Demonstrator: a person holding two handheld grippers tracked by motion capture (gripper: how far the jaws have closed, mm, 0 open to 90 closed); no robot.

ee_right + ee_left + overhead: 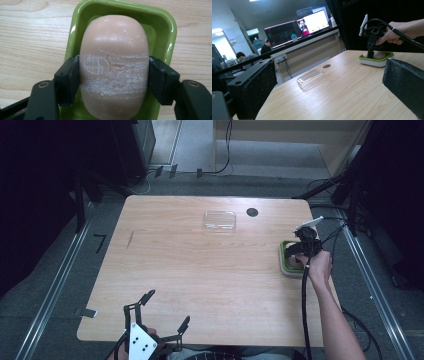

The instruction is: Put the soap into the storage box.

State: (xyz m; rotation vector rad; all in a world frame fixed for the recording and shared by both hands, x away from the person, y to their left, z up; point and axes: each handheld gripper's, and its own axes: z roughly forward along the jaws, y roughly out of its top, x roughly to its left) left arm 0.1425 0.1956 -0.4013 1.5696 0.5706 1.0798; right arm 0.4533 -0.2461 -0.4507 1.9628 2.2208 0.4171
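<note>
A peach, oval soap bar (113,50) lies in a green soap dish (160,20) at the table's right edge. My right gripper (113,75) points down into the dish, and its black pads (68,75) press both sides of the bar, which shows white scratch marks. In the high view the dish (285,259) sits under that gripper (301,251), held by a hand. In the left gripper view the soap (379,55) rests in the dish (375,61). My left gripper (167,309) stands open and holds nothing near the front edge, jaws wide apart (329,75).
A clear plastic lid (219,220) lies at the back middle of the wooden table (200,270), beside a dark round hole (252,212). The right gripper's cable (305,310) trails along the forearm. Dark stands flank the table.
</note>
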